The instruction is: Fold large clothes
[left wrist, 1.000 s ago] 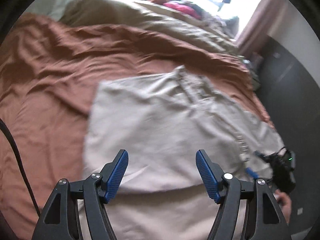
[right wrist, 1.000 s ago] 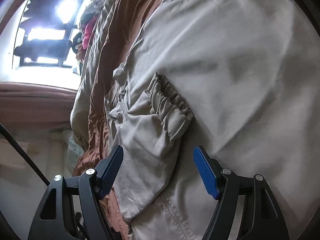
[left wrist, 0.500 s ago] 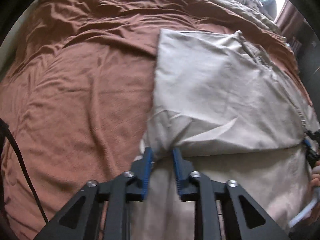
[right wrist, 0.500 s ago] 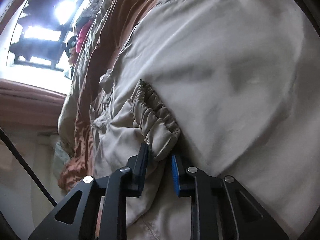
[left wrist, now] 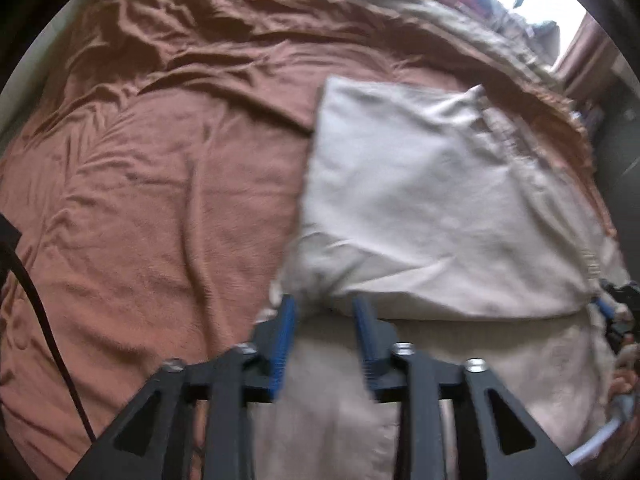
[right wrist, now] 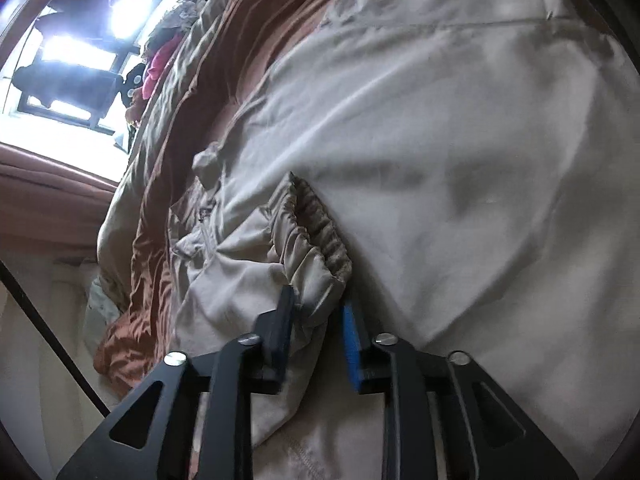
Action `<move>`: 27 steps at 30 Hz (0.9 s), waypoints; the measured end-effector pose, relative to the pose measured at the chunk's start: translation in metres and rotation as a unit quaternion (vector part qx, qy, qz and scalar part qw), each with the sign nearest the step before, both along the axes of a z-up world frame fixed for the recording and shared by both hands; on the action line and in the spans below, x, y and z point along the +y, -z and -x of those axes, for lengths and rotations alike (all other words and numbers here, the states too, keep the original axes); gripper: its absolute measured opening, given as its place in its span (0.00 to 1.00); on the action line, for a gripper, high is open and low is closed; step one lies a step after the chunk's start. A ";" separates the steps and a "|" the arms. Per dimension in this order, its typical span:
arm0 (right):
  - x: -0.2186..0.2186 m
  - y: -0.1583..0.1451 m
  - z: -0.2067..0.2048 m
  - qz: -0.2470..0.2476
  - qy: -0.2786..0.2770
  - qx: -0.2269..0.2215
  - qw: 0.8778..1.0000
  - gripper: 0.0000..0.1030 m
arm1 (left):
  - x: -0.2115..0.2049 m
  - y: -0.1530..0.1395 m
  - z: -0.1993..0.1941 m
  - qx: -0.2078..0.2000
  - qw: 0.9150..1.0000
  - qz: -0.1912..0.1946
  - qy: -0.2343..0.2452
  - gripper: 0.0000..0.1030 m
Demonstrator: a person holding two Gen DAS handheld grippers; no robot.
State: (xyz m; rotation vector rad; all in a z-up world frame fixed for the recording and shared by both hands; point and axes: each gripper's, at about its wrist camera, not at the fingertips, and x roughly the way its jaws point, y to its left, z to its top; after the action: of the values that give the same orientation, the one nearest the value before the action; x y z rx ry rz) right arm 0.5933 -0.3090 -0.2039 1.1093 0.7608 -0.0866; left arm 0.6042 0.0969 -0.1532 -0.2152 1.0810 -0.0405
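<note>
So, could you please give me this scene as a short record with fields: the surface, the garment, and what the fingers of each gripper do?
surface: bed with a rust-brown blanket
garment: beige jacket, lying on the blanket, one part folded over
left gripper: fingers open, just widened; folded corner of the jacket lies between them
right gripper: fingers just widened; elastic sleeve cuff sits between them; whether they press on it is unclear
background: bright window

Your left camera looks steeply down on the bed (left wrist: 160, 200); your right sits close, low; both share the beige garment (left wrist: 440, 200) (right wrist: 460, 180).
</note>
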 end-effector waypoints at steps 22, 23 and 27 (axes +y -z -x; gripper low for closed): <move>-0.161 0.007 0.082 0.023 0.096 -0.083 0.992 0.66 | -0.164 -0.049 0.016 -0.084 0.991 0.056 0.086 0.58; -0.169 0.012 0.086 0.021 0.108 -0.083 0.990 0.66 | -0.170 -0.047 0.014 -0.084 0.991 0.057 0.089 0.58; -0.198 0.031 0.099 0.001 0.152 -0.085 0.985 0.58 | -0.197 -0.030 0.003 -0.075 0.990 0.059 0.101 0.58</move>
State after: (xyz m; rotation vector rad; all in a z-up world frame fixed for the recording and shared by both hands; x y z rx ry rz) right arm 0.4946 -0.5066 -0.2353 1.2083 0.4357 -0.2476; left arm 0.6008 -0.0996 -0.1230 -0.2048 0.9471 -0.2978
